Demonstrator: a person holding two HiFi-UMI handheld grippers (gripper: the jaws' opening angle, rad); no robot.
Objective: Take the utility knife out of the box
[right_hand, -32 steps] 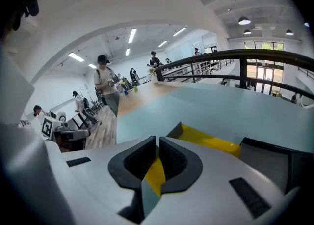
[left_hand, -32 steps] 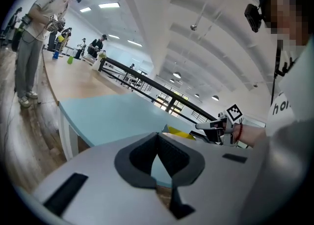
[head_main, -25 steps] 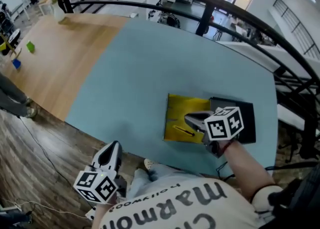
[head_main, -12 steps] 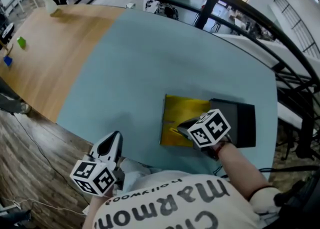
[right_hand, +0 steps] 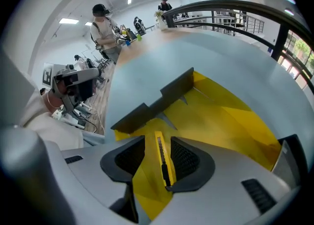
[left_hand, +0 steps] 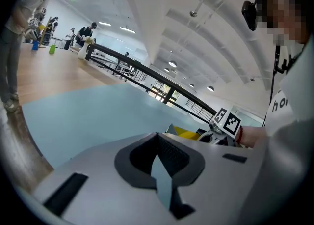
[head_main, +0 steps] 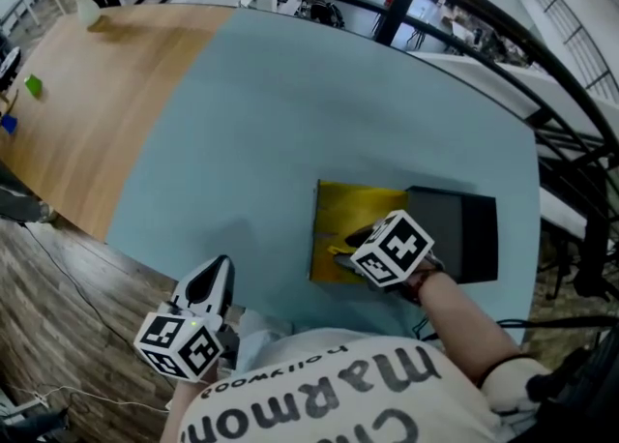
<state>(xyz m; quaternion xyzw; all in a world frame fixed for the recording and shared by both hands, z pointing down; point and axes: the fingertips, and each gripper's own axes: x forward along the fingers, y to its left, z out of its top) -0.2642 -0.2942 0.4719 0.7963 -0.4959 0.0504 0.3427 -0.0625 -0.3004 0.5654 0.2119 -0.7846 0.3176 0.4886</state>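
Now the right claw [right_hand: 157, 139], just opened, straddles a slim yellow, black-slider utility knife [right_hand: 161, 159]; left claw [left_hand: 157, 135] closed.

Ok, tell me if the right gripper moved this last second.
Yes. The right gripper shifted left in the head view, from the edge of the black lid over the yellow box; its jaws have just been opening, utility knife between them.
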